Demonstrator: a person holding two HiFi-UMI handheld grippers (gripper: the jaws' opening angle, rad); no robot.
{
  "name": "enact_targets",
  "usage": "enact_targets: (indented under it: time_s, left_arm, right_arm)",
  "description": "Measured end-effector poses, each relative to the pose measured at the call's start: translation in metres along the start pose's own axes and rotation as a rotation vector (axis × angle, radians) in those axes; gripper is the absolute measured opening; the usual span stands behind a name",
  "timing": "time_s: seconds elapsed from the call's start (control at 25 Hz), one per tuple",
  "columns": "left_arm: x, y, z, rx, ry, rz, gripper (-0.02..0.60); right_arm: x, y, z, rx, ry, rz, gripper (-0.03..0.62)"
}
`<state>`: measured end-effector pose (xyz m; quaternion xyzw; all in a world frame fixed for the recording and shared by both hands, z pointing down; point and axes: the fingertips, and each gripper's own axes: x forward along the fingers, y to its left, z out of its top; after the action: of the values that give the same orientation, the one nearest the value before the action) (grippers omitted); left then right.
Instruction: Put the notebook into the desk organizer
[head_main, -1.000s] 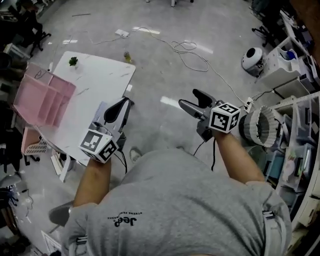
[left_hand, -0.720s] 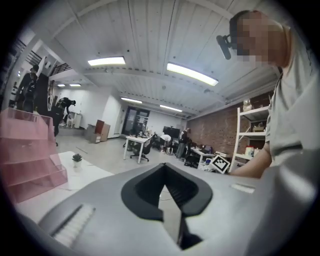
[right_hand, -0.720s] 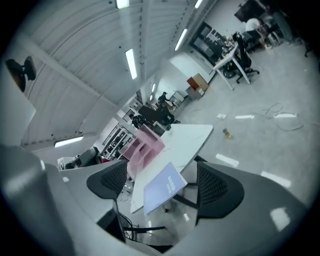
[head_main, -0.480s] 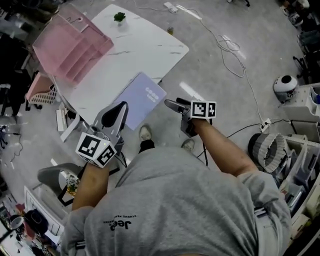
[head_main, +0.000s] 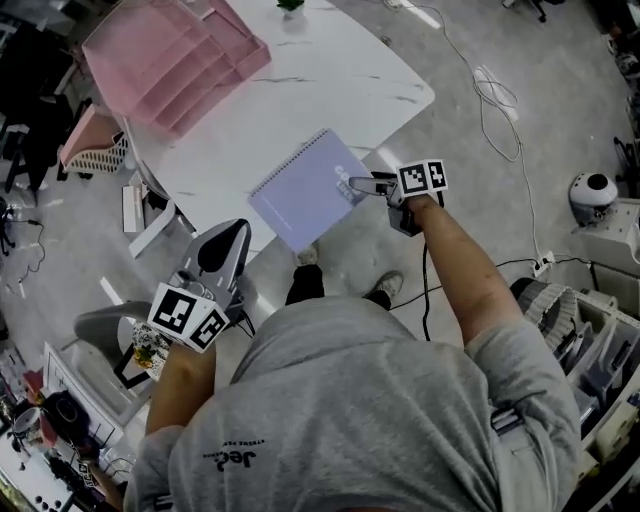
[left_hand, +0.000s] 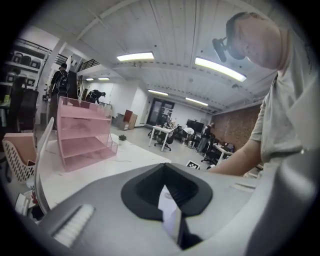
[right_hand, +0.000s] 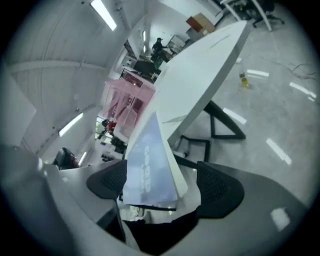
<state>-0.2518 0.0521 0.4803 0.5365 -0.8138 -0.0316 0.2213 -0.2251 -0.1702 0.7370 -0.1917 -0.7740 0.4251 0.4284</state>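
Note:
A lavender spiral notebook (head_main: 305, 190) lies flat on the white table (head_main: 330, 90), its near corner hanging over the table's front edge. The pink desk organizer (head_main: 170, 60) stands at the table's far left and also shows in the left gripper view (left_hand: 85, 135). My right gripper (head_main: 358, 185) is at the notebook's right edge. In the right gripper view the notebook (right_hand: 147, 165) sits between the spread jaws of that gripper (right_hand: 162, 182), and the pads are clear of it. My left gripper (head_main: 228, 235) hangs shut and empty in front of the table, short of the notebook.
A pink basket (head_main: 90, 150) sits beside the table's left end. A small potted plant (head_main: 291, 5) stands at the table's far edge. Cables (head_main: 495, 90) trail over the floor to the right, with shelving (head_main: 600, 330) further right. The person's shoes (head_main: 380, 290) are below the table edge.
The table and notebook have come closer in the head view. My right gripper has moved forward and left until its jaws straddle the notebook's edge. The left gripper stays shut.

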Motion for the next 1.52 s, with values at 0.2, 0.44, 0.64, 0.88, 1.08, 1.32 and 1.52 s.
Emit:
enact_targets:
  time_s: [0.2, 0.44, 0.64, 0.88, 1.08, 1.32, 1.52]
  left_arm:
    - [-0.002, 0.022, -0.012, -0.032, 0.023, 0.02, 0.057]
    - [-0.004, 0.027, -0.022, -0.059, 0.038, 0.019, 0.057]
    - [0.0, 0.027, -0.019, -0.067, 0.022, 0.0, 0.057]
    - [0.018, 0.044, -0.02, -0.048, 0.036, -0.033, 0.058]
    - [0.047, 0.07, -0.04, -0.058, 0.169, -0.165, 0.207]
    - [0.065, 0.078, -0.097, -0.061, 0.393, -0.383, 0.448]
    - [0.058, 0.079, -0.128, -0.13, 0.415, -0.495, 0.454]
  right_arm:
    - [0.038, 0.003, -0.003, 0.023, 0.163, 0.102, 0.41]
    - [0.047, 0.013, -0.01, 0.065, 0.227, 0.158, 0.225]
    - [0.03, 0.036, -0.006, 0.036, 0.25, 0.159, 0.041]
    - [-0.001, 0.096, 0.006, -0.191, 0.317, 0.265, 0.032]
    - [-0.014, 0.15, 0.022, -0.401, 0.433, 0.342, 0.032]
    - [-0.008, 0.211, 0.032, -0.577, 0.594, 0.444, 0.033]
    - [0.019, 0.251, 0.048, -0.643, 0.67, 0.536, 0.033]
